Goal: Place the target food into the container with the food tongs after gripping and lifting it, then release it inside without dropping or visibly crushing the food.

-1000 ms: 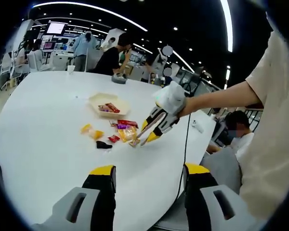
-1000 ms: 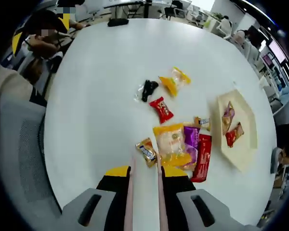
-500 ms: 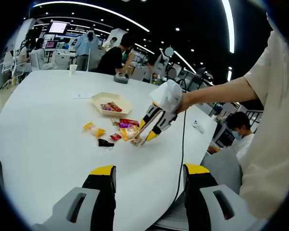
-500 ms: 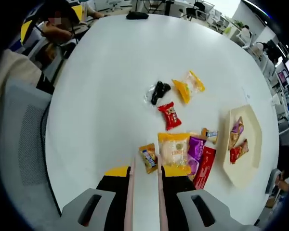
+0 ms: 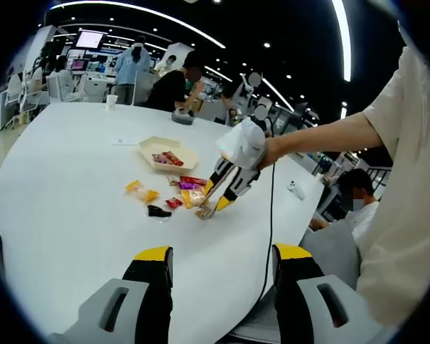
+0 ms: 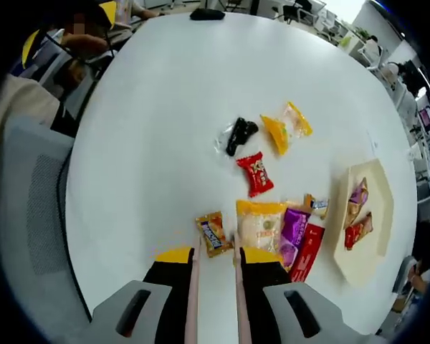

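Note:
My right gripper (image 6: 218, 256) is shut on the food tongs (image 6: 193, 294), whose two pale arms stand a little apart. Their tips hover beside a small brown snack packet (image 6: 213, 233), touching nothing. A yellow packet (image 6: 261, 226), a purple one (image 6: 294, 229) and a long red one (image 6: 308, 247) lie just right of the tips. Farther off are a small red packet (image 6: 256, 172), a black one (image 6: 236, 135) and an orange-and-clear one (image 6: 287, 125). The cream tray (image 6: 365, 258) holds a few snacks. My left gripper (image 5: 222, 256) stands open and holds nothing. Ahead of it, the right gripper (image 5: 229, 188), in a gloved hand, points the tongs at the snack pile (image 5: 190, 195).
The snacks lie on a big white round table (image 5: 57, 165). A grey chair (image 6: 36, 215) stands by its near edge. A cable (image 5: 272, 215) hangs over the right edge near a small white item (image 5: 294, 188). A dark object (image 5: 180, 117) and a cup (image 5: 111, 102) sit at the far side, with people behind.
The right gripper and tongs have drawn slightly nearer the pile, so the brown packet now lies just left of the tips. The left gripper has stayed open and still.

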Demonstrator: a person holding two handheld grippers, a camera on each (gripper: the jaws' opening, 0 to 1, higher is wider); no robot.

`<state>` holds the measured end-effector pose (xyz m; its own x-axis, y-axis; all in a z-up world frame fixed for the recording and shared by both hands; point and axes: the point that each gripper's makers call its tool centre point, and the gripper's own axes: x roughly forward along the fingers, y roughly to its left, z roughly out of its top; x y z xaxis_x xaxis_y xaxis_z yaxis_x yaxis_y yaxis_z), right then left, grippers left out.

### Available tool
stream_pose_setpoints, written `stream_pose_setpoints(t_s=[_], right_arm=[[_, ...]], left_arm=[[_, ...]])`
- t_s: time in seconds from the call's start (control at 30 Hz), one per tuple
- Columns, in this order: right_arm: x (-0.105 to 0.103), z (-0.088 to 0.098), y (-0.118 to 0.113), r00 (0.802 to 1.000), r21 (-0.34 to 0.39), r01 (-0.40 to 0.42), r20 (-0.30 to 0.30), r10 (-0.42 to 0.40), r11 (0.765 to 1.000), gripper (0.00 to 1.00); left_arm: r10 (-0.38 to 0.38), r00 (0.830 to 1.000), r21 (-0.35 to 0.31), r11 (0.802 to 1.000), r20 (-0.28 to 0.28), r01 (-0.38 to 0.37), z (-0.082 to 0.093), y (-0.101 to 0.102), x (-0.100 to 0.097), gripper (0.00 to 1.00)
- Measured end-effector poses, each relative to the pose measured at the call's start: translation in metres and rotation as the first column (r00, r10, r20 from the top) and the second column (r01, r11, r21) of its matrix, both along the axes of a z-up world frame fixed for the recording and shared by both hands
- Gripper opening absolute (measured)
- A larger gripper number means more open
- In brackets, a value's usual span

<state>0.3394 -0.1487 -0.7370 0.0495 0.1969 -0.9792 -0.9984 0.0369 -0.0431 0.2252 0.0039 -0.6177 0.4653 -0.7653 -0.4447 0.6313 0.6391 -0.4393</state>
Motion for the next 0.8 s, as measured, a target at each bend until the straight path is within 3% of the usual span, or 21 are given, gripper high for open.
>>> stream_pose_setpoints(t_s=[0.8], right_arm=[[-0.0003,-0.0034,0.0066,1.000,0.003,-0.002,-0.018,0.002,1.000,0.25]], left_arm=[[0.011,1.000,-0.007,1.000,-0.003,-0.011,-0.0006,0.0022,-0.0023,0.55]])
